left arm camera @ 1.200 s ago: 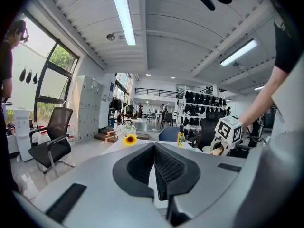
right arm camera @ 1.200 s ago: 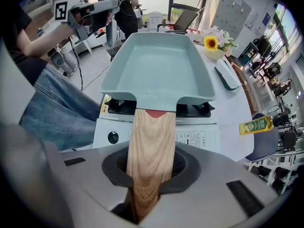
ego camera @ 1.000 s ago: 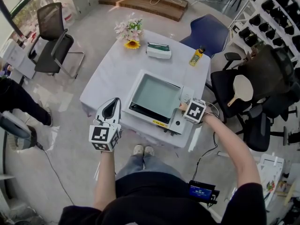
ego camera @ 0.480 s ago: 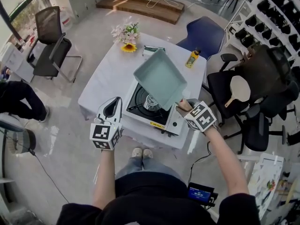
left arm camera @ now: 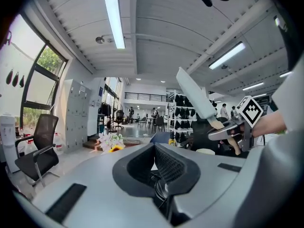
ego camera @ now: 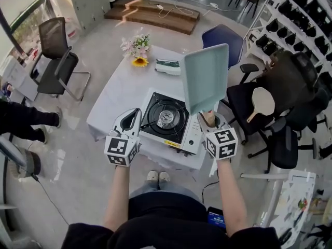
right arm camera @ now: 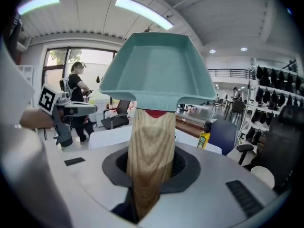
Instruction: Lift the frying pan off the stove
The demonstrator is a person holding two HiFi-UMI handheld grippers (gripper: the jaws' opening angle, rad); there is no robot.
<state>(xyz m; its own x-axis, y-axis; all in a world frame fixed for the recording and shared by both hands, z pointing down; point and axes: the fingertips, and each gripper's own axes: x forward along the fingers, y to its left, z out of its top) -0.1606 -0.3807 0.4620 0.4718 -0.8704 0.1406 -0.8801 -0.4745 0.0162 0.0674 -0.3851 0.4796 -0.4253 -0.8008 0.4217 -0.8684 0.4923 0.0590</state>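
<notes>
My right gripper [ego camera: 210, 122] is shut on the wooden handle [right arm camera: 149, 151] of the teal square frying pan [ego camera: 206, 77]. The pan hangs in the air over the stove's right side, tipped up almost on end, its inside [right arm camera: 156, 70] facing the right gripper view. Below it the white gas stove [ego camera: 179, 136] stands on the table with its black burner [ego camera: 166, 118] uncovered. The left gripper [ego camera: 133, 115] hovers at the stove's left front corner, shut and holding nothing. In the left gripper view the pan [left arm camera: 194, 96] and the right gripper [left arm camera: 232, 127] show at the right.
A white table [ego camera: 114, 97] carries flowers [ego camera: 137, 48], a white and green box [ego camera: 168, 66] and a yellow bottle [right arm camera: 204, 139]. Office chairs stand around: black at left [ego camera: 57, 56], blue behind [ego camera: 223, 35], black at right [ego camera: 249, 102]. A person's leg [ego camera: 21, 121] shows at far left.
The right gripper has raised the pan off the stove and tipped it from flat to nearly upright, which bares the burner. The left gripper has hardly moved.
</notes>
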